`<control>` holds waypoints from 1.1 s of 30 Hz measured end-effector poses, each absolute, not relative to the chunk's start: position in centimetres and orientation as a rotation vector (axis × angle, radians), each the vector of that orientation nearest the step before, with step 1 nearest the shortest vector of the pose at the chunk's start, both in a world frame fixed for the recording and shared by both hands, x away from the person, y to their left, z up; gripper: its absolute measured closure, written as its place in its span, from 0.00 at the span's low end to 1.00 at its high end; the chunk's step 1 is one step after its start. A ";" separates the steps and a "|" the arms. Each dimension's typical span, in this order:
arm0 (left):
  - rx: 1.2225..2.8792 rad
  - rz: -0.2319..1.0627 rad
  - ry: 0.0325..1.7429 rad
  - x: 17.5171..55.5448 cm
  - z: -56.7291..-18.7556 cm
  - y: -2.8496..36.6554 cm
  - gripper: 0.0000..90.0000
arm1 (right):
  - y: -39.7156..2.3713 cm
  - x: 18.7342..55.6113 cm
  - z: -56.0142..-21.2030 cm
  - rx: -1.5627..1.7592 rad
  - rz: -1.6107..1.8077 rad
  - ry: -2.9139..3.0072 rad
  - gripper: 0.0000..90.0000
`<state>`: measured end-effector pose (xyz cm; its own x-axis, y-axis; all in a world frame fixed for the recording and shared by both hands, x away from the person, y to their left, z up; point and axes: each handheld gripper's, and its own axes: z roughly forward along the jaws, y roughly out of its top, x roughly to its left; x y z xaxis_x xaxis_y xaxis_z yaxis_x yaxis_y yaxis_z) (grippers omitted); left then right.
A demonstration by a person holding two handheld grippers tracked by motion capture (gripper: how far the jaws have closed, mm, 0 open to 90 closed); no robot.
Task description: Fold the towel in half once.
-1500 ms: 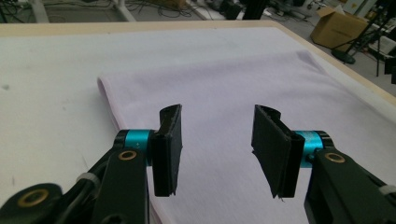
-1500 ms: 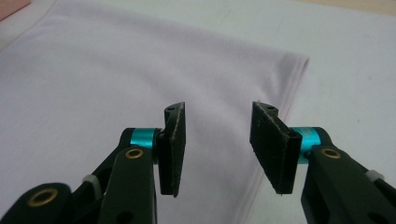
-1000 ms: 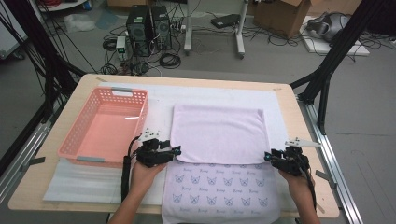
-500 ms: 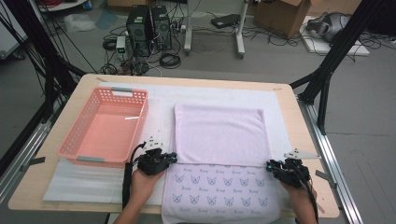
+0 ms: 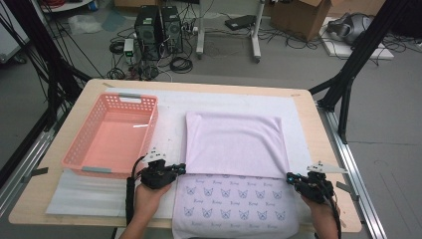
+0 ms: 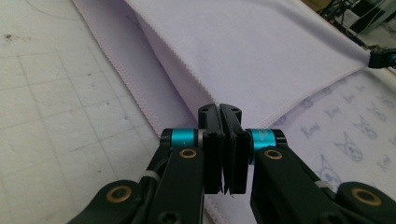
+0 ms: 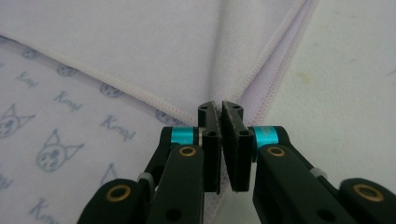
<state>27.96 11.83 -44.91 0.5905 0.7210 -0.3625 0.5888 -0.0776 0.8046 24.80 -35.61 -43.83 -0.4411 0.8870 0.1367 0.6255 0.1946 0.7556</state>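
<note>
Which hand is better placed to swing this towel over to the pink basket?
Left gripper: shut on the towel at its left edge, beside the basket. Right gripper, jaws just closed on the towel, sits across it.

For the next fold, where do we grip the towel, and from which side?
Judging by its pose: the towel is folded once, with its flap edge running left to right. Grip that edge's two end corners, coming in from the near side. The left gripper and right gripper sit shut there.

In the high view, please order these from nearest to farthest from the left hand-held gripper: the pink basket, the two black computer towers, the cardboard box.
From the left hand-held gripper:
1. Pink basket, just behind it on the table.
2. Black computer towers, floor beyond the table.
3. Cardboard box, far right.
</note>
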 end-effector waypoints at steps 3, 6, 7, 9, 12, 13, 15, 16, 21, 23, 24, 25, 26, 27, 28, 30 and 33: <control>1.755 0.150 1.067 27.2 -44.6 12.0 0.97 | -35.7 24.0 -43.6 1.428 1.125 2.146 0.96; 1.755 0.141 1.056 26.3 -44.4 12.3 0.97 | -35.7 23.0 -43.4 1.405 1.125 2.157 0.96; 1.756 0.140 1.055 25.9 -44.4 12.5 0.97 | -35.7 22.6 -43.3 1.401 1.131 2.157 0.96; 1.762 0.140 1.047 24.9 -44.4 12.6 0.97 | -35.7 21.8 -43.1 1.396 1.141 2.153 0.96; 1.764 0.133 1.036 23.6 -44.4 12.7 0.97 | -35.7 20.6 -42.9 1.378 1.123 2.168 0.96; 1.765 0.130 1.028 23.2 -44.4 12.7 0.97 | -35.7 20.2 -42.9 1.383 1.120 2.170 0.96; 1.761 0.121 1.018 22.7 -44.3 12.7 0.97 | -35.7 19.5 -42.9 1.378 1.121 2.170 0.96; 1.759 0.119 1.014 22.5 -44.3 12.7 0.97 | -35.8 19.2 -42.8 1.380 1.125 2.168 0.96; 1.750 0.122 1.020 21.9 -44.1 13.1 0.97 | -35.5 17.9 -42.8 1.350 1.109 2.187 0.96; 1.747 0.123 1.015 21.5 -44.0 13.3 0.97 | -35.3 17.5 -42.7 1.335 1.107 2.192 0.96; 1.747 0.120 1.015 21.2 -44.0 13.3 0.97 | -35.3 17.2 -42.7 1.330 1.112 2.194 0.96; 1.748 0.118 1.009 20.9 -44.0 13.3 0.97 | -35.3 16.9 -42.6 1.331 1.114 2.195 0.96; 1.753 0.116 1.005 20.6 -44.0 13.4 0.97 | -35.4 16.7 -42.6 1.330 1.120 2.193 0.96; 1.757 0.112 0.997 20.4 -44.0 13.4 0.97 | -35.4 16.5 -42.6 1.334 1.123 2.193 0.96; 1.765 0.114 0.990 20.2 -44.0 13.3 0.97 | -35.5 16.4 -42.6 1.334 1.123 2.195 0.96; 1.776 0.111 0.982 19.8 -44.0 13.3 0.97 | -35.6 16.1 -42.8 1.343 1.131 2.193 0.96; 1.787 0.112 0.971 19.4 -43.9 13.2 0.97 | -35.9 15.8 -43.2 1.364 1.135 2.205 0.96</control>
<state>19.38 13.19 -43.95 0.6659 0.6554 -0.3563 0.5574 -0.1197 0.8216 15.76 -35.85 -43.20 -0.4983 0.8559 0.1387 0.6101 0.2325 0.7574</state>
